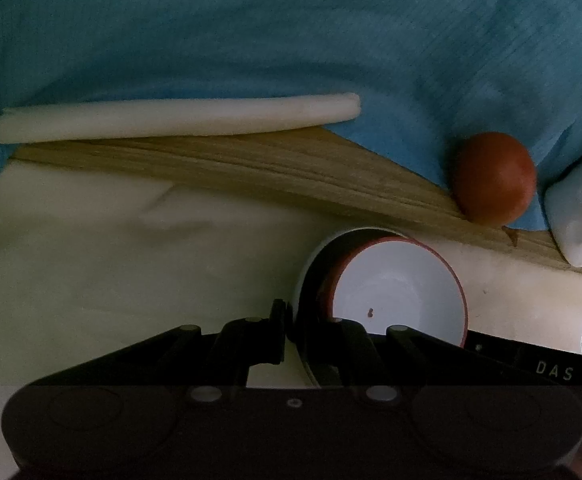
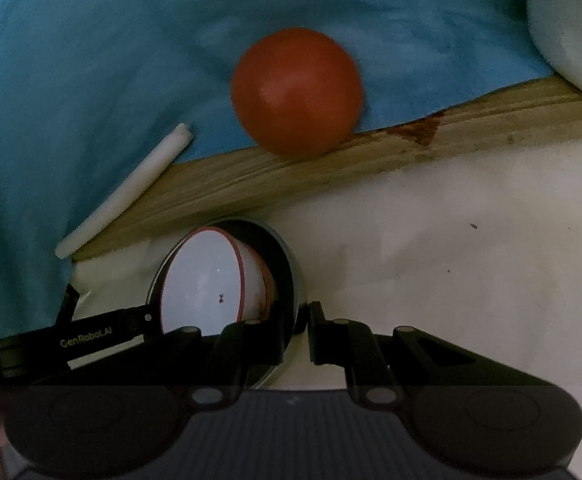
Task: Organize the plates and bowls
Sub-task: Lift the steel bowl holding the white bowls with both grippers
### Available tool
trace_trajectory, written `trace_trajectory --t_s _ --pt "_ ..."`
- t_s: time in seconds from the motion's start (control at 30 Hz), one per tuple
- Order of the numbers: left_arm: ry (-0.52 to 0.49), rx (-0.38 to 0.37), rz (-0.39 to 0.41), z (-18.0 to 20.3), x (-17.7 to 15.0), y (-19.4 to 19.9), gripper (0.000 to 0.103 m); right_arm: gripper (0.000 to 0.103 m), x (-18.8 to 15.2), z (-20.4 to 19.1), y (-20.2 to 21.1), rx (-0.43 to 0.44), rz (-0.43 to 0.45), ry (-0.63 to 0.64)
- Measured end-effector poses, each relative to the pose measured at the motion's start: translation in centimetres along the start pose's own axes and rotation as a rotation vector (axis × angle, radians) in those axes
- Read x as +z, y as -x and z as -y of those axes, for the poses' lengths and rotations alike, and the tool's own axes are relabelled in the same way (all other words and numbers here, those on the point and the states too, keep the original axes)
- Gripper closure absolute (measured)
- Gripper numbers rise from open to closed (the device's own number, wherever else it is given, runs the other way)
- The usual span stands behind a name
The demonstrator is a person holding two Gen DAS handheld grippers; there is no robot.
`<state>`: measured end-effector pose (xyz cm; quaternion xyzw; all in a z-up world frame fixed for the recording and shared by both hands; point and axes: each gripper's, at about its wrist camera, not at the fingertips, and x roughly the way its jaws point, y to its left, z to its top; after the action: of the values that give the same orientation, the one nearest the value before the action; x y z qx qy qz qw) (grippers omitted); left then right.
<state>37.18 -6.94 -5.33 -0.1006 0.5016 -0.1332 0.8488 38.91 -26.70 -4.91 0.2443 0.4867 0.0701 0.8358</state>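
Jaws: both pairs pinched on the outer bowl (image 1: 305, 280) rim, left gripper (image 1: 291, 332), right gripper (image 2: 303, 320).
Done: red-rimmed bowl (image 2: 207, 276) nested inside.
Left: red bowl (image 2: 297, 92) apart, upside down.

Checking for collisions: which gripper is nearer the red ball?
Right. The right gripper faces the ball straight ahead; the left gripper has it farther off to its right. Both grip the bowl.

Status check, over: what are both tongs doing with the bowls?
Left tongs and right tongs both shut on outer bowl rim. Red-rimmed bowl nested inside, tilted. Tomato beyond, apart.
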Motion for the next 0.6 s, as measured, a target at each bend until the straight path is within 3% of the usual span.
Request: trace_trajectory --t_s 0.6 --pt "-0.017 -0.031 0.017 0.7 0.2 1.3 0.096 0.091 -0.1 1.6 1.8 0.007 0.032 -0.078"
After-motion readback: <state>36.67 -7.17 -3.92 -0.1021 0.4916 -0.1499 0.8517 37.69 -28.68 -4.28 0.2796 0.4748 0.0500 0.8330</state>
